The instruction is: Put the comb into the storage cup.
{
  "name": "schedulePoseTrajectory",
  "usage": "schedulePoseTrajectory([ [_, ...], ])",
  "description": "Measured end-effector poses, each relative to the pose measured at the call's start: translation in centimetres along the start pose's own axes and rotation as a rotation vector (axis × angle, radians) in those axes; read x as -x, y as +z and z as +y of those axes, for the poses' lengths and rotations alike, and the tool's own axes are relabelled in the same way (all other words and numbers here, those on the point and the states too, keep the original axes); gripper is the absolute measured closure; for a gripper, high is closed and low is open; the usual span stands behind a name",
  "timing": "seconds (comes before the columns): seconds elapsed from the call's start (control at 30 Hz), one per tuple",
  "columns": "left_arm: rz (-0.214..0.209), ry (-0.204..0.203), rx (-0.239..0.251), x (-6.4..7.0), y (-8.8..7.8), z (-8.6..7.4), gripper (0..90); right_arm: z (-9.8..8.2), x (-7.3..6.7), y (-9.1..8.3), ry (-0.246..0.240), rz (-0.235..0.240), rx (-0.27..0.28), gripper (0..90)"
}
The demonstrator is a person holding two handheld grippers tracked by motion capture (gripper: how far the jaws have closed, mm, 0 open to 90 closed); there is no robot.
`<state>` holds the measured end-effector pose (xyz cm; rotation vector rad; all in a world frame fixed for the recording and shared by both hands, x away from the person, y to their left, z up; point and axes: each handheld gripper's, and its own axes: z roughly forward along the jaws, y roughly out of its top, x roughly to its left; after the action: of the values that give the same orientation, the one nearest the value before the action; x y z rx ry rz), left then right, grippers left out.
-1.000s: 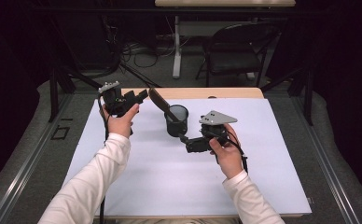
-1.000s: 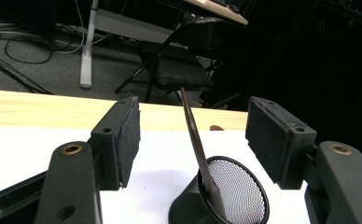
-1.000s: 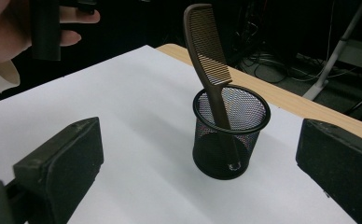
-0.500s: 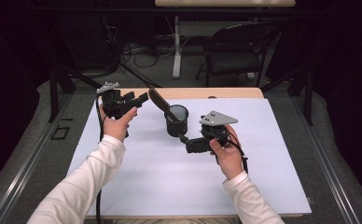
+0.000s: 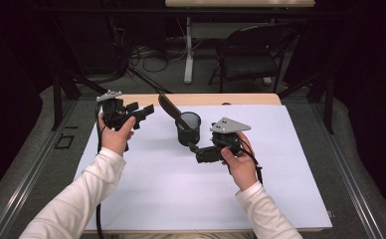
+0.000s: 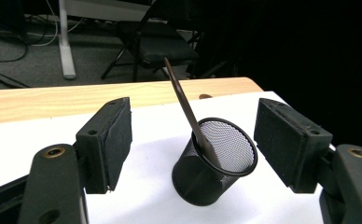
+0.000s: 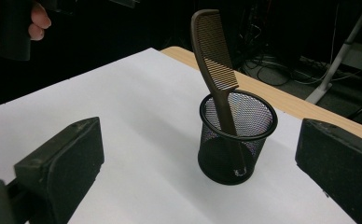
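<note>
Comb point(image 7: 215, 51) is leaning in mesh cup point(image 7: 237, 140); left hand-held gripper point(image 5: 142, 112) is just opening, jaws empty; right hand-held gripper point(image 5: 193, 148) is standing wide, empty.

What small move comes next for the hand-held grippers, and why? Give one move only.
Probably draw the left hand-held gripper back from the mesh cup. The brown comb already stands handle-down in the cup and leans on its rim; the left jaws have just been opening and hold nothing. The right hand-held gripper is open too, close beside the cup, so nothing seems left to place.
</note>
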<state>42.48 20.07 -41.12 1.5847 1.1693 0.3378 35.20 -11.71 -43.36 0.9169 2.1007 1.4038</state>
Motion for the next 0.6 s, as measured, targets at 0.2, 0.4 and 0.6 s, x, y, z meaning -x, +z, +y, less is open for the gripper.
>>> schedulePoseTrajectory([
  [0.2,-0.013,0.053,-0.037,-0.2,-0.5,-0.1,19.1,0.0,0.0,0.1,-0.005,0.002,-0.005,0.9],
  [0.4,-0.022,0.101,-0.058,0.2,-0.9,-0.2,15.7,-0.2,0.0,-0.1,-0.007,-0.001,-0.006,0.9],
  [0.6,-0.042,0.14,-0.072,0.6,-1.3,-0.6,15.2,-0.2,0.0,-0.2,-0.004,-0.005,-0.005,1.0],
])
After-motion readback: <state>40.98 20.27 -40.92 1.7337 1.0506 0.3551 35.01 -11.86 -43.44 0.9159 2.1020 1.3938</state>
